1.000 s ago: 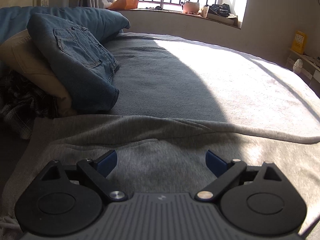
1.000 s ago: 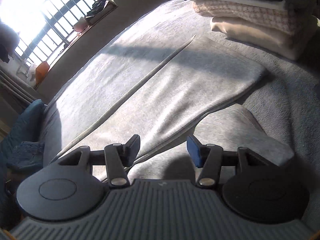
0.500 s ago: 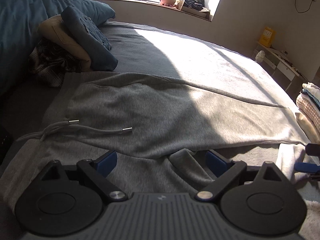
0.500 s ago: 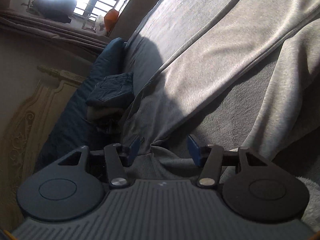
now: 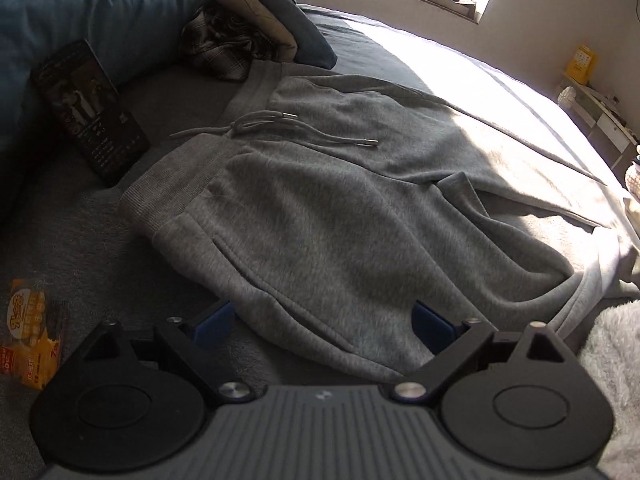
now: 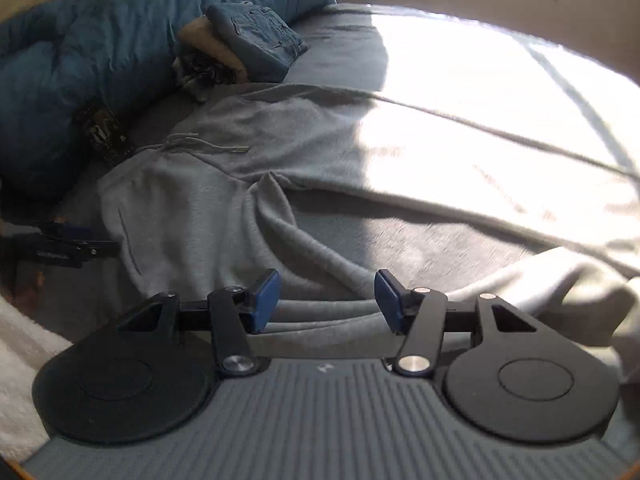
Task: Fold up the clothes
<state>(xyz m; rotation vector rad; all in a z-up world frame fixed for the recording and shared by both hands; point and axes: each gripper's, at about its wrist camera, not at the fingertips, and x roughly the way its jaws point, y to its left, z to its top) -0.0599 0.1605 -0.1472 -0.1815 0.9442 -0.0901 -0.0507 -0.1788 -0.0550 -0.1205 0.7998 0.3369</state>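
Hovering over grey sweatpants [image 5: 320,216] on bed [image 6: 340,48] — L gripper [image 5: 322,322] & R gripper [image 6: 327,296] both agape, holding nothing.

The grey sweatpants [image 5: 340,208] lie flat on the grey bedsheet [image 5: 460,68], with the ribbed waistband [image 5: 176,184] toward the blue duvet [image 5: 100,4]. The drawstring [image 5: 304,136] rests loose on the front. The legs spread apart, away from the duvet, slightly wrinkled.

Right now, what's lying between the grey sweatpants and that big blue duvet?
A dark printed box lies there on the grey bedcover, beside the sweatpants waistband and against the duvet; clearest in the left wrist view.
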